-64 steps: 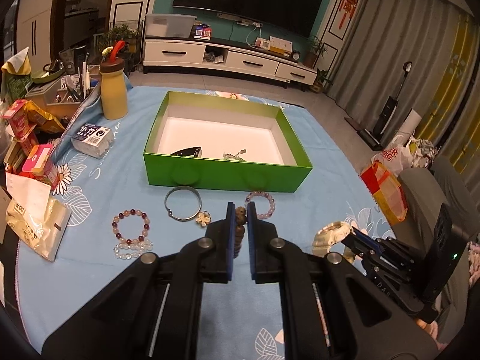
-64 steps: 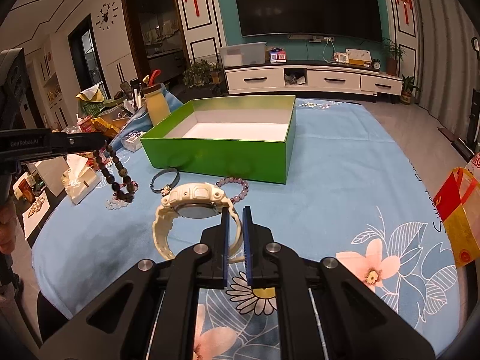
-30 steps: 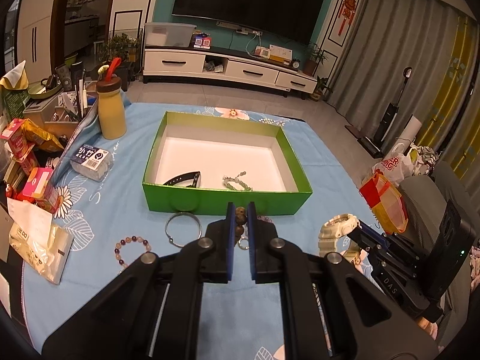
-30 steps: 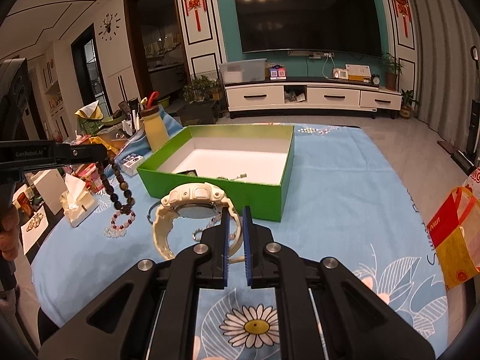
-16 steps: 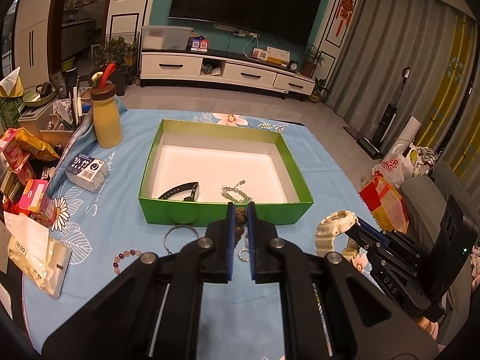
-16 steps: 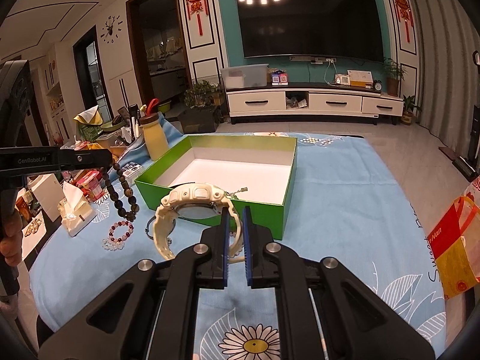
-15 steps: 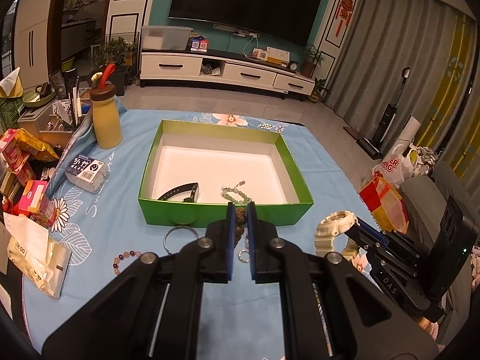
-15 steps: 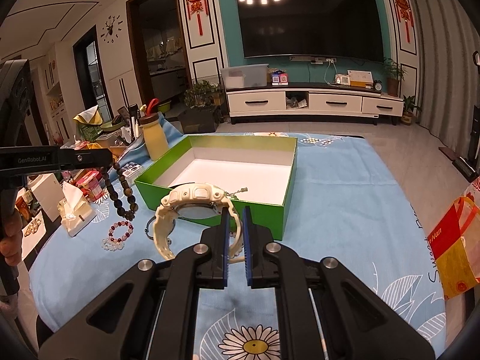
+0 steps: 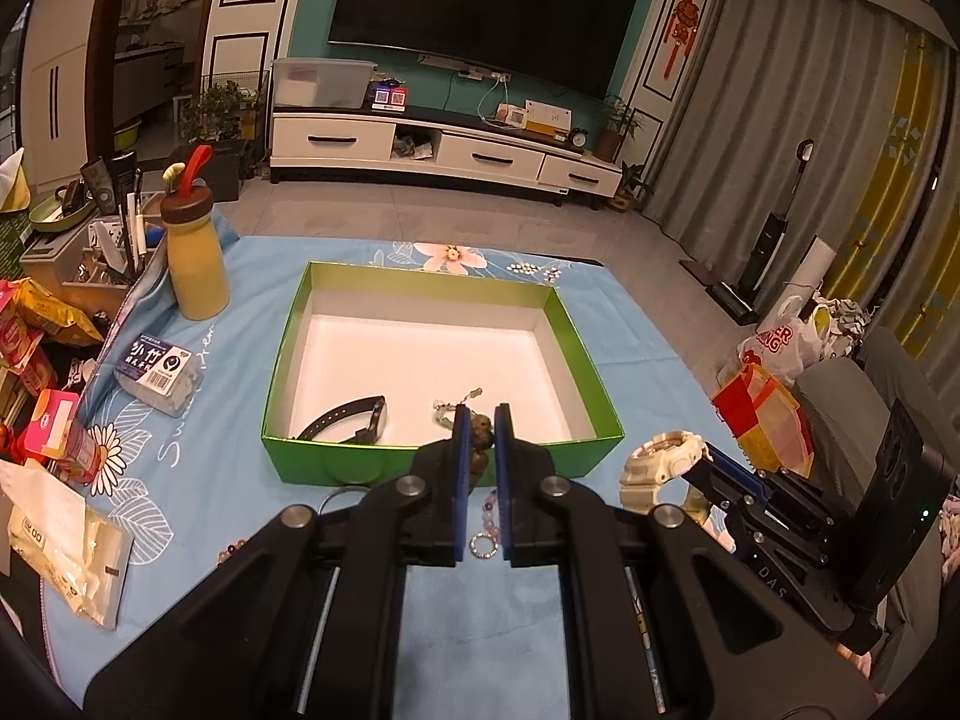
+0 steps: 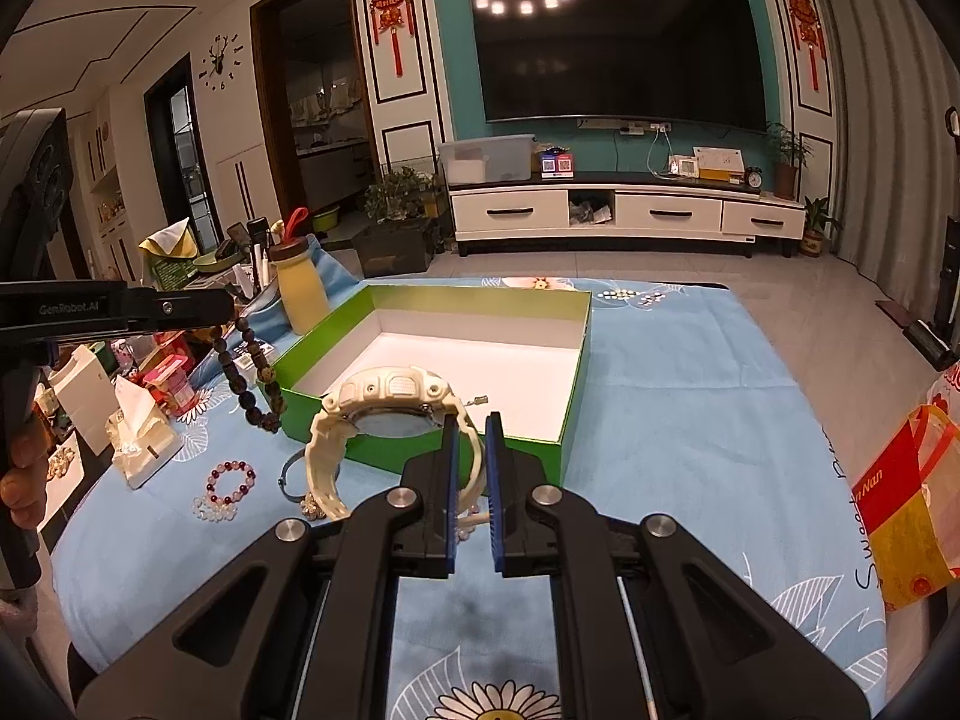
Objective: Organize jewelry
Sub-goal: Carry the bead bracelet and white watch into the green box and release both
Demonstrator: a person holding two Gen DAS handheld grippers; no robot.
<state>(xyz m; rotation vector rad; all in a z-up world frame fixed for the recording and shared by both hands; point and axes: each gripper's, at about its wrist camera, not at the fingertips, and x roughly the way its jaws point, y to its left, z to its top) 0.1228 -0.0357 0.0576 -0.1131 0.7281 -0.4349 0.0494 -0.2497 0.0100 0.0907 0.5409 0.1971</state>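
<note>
My left gripper (image 9: 480,423) is shut on a dark brown bead bracelet (image 9: 478,432), which hangs in the air near the front wall of the green box (image 9: 591,363); in the right wrist view the bead bracelet (image 10: 255,381) dangles left of the green box (image 10: 576,372). My right gripper (image 10: 469,429) is shut on the strap of a cream watch (image 10: 384,405), held above the table before the box; the cream watch (image 9: 660,459) shows at the right in the left wrist view. Inside the box lie a black band (image 9: 351,420) and a pale green chain (image 9: 447,411).
On the blue flowered cloth (image 10: 690,396) before the box lie a pink bead bracelet (image 10: 231,477), a metal bangle (image 10: 294,474) and a small ring (image 9: 482,543). A yellow bottle (image 9: 195,252), a tissue pack (image 9: 159,369) and snack packets (image 9: 36,330) crowd the left edge. A red-yellow bag (image 10: 906,504) hangs at right.
Both grippers have drifted toward the green box with their loads, so the box looks nearer and more of its floor shows. Neither grip has changed.
</note>
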